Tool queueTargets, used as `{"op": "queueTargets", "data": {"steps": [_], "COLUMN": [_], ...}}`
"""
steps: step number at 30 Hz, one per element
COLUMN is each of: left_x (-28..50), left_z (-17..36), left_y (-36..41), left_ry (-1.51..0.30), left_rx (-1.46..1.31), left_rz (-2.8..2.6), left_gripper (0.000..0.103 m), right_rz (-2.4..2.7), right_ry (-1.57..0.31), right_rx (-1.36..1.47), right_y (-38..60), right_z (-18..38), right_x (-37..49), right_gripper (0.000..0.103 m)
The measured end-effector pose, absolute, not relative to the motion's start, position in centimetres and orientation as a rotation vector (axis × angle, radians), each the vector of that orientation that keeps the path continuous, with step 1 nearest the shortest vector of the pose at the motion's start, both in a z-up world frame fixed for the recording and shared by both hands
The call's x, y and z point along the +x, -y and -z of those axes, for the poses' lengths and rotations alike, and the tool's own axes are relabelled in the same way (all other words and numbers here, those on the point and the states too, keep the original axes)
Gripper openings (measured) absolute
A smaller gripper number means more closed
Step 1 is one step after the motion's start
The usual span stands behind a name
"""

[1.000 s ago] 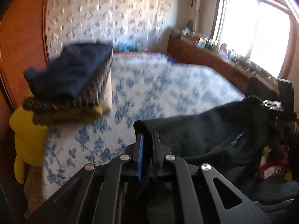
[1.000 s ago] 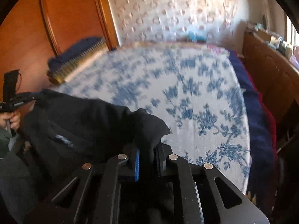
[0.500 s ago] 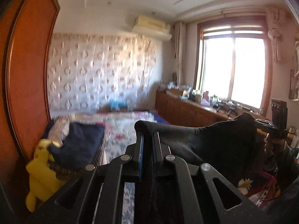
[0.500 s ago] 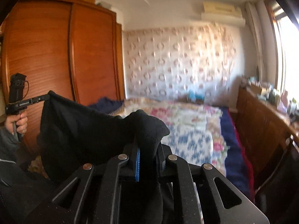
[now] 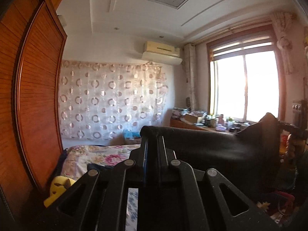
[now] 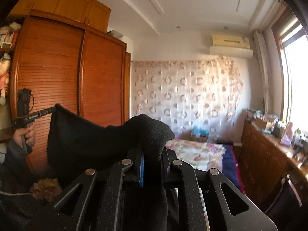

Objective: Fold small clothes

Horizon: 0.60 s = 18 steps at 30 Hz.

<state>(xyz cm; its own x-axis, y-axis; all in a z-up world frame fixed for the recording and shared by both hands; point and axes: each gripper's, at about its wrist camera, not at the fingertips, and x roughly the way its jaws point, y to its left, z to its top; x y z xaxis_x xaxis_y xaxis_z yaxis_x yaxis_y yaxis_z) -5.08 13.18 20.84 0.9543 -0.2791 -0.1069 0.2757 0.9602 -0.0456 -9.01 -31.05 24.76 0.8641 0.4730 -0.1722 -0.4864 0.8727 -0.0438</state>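
Presently one black garment [image 6: 80,134], stretched in the air between two grippers above the near end of the floral bed [image 5: 100,154], presumably lifted to hang flat before folding. Left gripper [image 5: 153,150]: jaws clamped on one corner. Right gripper [image 6: 152,159]: jaws clamped on the opposite corner. One wooden wardrobe [image 6: 67,73] at left.

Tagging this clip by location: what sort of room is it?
A home bedroom, most likely: a bed with a floral cover, a tall wooden wardrobe, and a wall air conditioner above a curtain.
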Motion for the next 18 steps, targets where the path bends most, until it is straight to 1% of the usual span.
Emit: {"op": "queueTargets", "data": {"steps": [5, 7, 9, 10, 11, 12, 13, 14, 16, 18], "left_x": [3.3, 8.6, 12.2, 15.3, 16.5, 18.3, 19.5, 19.9, 19.8, 19.0], "left_z": [-19.6, -17.4, -15.3, -13.3, -12.4, -10.7, -9.0, -8.2, -6.0, -4.8], "left_y": [-12.0, -11.5, -11.0, -11.1, -10.7, -10.7, -10.5, -10.4, -10.3, -9.7], "left_ry": [-0.202, -0.250, -0.291, -0.348, -0.379, -0.434, -0.492, -0.512, -0.554, -0.588], "left_rx": [-0.009, 0.029, 0.054, 0.080, 0.085, 0.082, 0.085, 0.084, 0.066, 0.052], "left_rz": [0.201, 0.162, 0.126, 0.101, 0.098, 0.111, 0.137, 0.139, 0.167, 0.199], "left_gripper": [0.007, 0.010, 0.013, 0.016, 0.016, 0.017, 0.018, 0.021, 0.027, 0.033], "right_rz": [-0.450, -0.399, -0.346, -0.320, -0.289, -0.265, -0.206, -0.160, -0.105, -0.123], "right_ry": [-0.224, -0.292, -0.352, -0.376, -0.410, -0.463, -0.549, -0.580, -0.649, -0.673], "right_rx": [-0.126, -0.151, -0.163, -0.171, -0.178, -0.182, -0.201, -0.206, -0.187, -0.154], "right_y": [30.3, 29.6, 29.3, 29.2, 29.1, 29.0, 28.9, 29.1, 29.9, 30.4], "right_z": [-25.9, -24.9, -23.1, -22.1, -20.7, -18.9, -16.4, -14.9, -11.5, -9.6], "right_x": [-1.6, 3.7, 8.6, 10.8, 13.3, 15.7, 18.8, 20.1, 22.3, 22.5], "right_gripper": [0.009, 0.009, 0.010, 0.011, 0.015, 0.030, 0.039, 0.048, 0.048, 0.048]}}
